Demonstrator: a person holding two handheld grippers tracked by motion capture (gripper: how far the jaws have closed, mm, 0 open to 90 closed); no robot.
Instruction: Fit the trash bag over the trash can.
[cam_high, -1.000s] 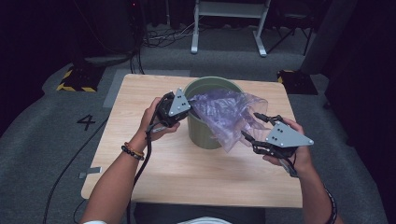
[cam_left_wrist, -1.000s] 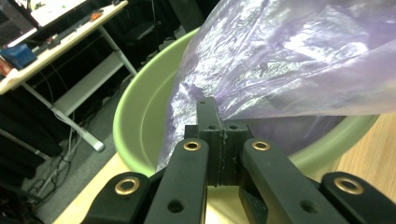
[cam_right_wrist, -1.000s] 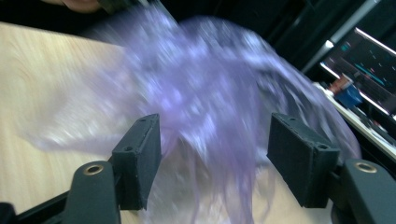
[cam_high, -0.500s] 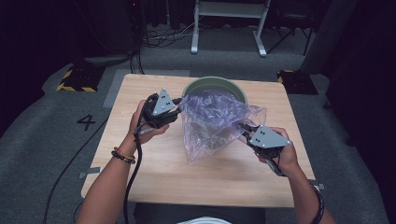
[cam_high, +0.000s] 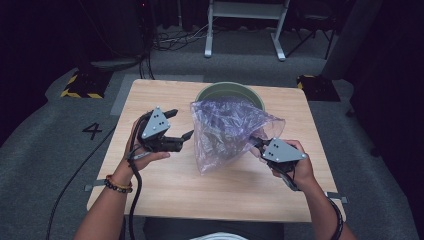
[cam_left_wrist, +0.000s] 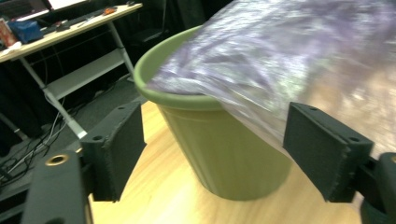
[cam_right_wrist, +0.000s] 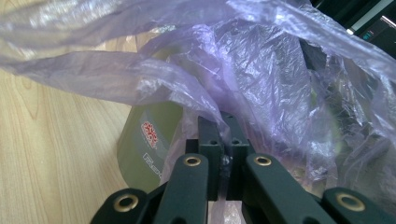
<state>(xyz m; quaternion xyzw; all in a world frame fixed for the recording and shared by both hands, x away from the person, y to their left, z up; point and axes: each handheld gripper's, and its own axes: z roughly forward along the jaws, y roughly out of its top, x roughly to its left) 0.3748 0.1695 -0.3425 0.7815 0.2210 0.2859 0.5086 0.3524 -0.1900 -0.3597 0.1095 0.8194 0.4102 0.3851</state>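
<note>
A translucent purple plastic bag hangs over the wooden table in front of a green bin. My right gripper is shut on the bag's right edge, and its jaws have just closed on the film. My left gripper stands a little to the left of the bag, apart from it. Its jaws have just been opening and nothing is between them. In the left gripper view the open gripper frames the bin, with the bag draped over its rim. The bin's label shows through the bag.
The bin stands at the table's far middle. Behind the table are a white metal frame and floor cables. A yellow-black striped block and a floor mark "4" lie to the left.
The left gripper has let go of the bag and drawn away to the left, its jaws now open. The right gripper has closed on the bag, which now hangs out of the bin.
</note>
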